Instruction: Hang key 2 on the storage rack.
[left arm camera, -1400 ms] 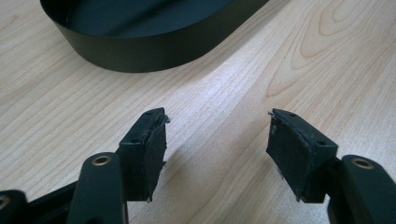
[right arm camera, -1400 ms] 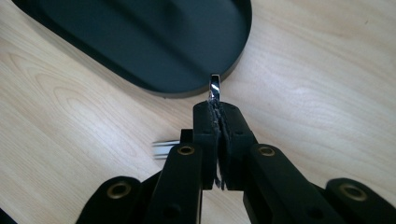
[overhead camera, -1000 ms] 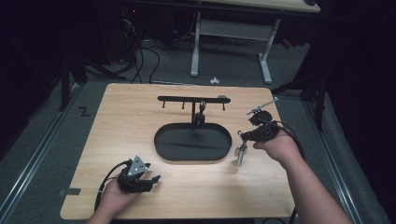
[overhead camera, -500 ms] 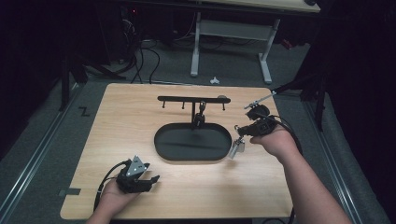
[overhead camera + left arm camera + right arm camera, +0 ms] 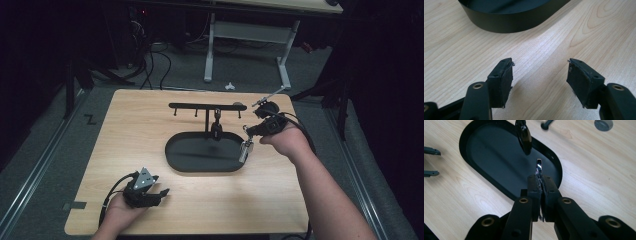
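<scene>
Right gripper (image 5: 246,134) is clenched on a small shiny metal piece (image 5: 538,166), held above the right end of the black oval tray (image 5: 175,150) on the counter (image 5: 130,125), near the black hook stand (image 5: 207,106). Left gripper (image 5: 539,76) rests low at the counter's near-left corner, jaws parted, grasping nothing.

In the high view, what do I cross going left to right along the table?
Left gripper → black tray → metal piece held by the right gripper → right hand.
</scene>
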`<state>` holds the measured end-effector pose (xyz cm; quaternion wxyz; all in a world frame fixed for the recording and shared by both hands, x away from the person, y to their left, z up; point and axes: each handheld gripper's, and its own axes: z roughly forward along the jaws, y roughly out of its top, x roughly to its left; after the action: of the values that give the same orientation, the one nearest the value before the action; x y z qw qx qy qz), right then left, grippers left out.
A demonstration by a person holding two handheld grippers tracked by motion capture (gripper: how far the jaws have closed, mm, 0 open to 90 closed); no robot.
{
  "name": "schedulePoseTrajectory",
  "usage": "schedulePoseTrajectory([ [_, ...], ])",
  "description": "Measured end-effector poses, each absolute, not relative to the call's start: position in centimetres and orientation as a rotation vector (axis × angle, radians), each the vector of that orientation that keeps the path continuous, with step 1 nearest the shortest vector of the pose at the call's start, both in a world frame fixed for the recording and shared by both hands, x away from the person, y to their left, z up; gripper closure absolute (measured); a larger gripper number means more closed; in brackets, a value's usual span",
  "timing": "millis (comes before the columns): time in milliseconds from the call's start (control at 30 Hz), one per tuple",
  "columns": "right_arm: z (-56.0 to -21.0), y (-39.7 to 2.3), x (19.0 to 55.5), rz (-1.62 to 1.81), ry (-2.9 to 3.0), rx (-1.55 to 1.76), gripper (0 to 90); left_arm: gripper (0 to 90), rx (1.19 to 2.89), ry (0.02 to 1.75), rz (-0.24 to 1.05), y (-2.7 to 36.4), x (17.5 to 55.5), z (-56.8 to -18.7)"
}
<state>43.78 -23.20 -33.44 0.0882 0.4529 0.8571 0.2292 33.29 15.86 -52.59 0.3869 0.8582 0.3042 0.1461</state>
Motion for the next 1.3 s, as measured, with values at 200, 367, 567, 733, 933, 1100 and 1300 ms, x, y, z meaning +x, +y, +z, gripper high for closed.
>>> schedulePoseTrajectory([
  [200, -32.6, -22.1, 44.9, 0.676, 2.557, 1.329, 87.1, 37.6, 2.191, 0.772, 0.377, 15.9, 33.2, -52.6],
  [367, -32.2, -21.2, 45.4, 0.682, 2.568, 1.299, 87.1, 37.6, 2.194, 0.776, 0.380, 15.9, 33.2, -52.6],
  [567, -31.9, -21.3, 46.3, 0.676, 2.559, 1.315, 87.1, 37.5, 2.201, 0.773, 0.381, 16.0, 33.1, -52.6],
  [733, -31.9, -21.7, 46.9, 0.668, 2.553, 1.342, 87.0, 37.5, 2.196, 0.783, 0.377, 16.2, 33.1, -52.6],
  [933, -32.0, -22.0, 47.4, 0.688, 2.550, 1.351, 87.0, 37.5, 2.183, 0.787, 0.396, 16.3, 32.9, -52.5],
  [1100, -32.0, -22.3, 47.7, 0.715, 2.558, 1.354, 86.9, 37.4, 2.170, 0.792, 0.403, 16.4, 32.9, -52.4],
  [1300, -32.2, -22.4, 48.1, 0.713, 2.549, 1.362, 86.7, 37.4, 2.170, 0.789, 0.404, 16.5, 32.9, -52.3],
])
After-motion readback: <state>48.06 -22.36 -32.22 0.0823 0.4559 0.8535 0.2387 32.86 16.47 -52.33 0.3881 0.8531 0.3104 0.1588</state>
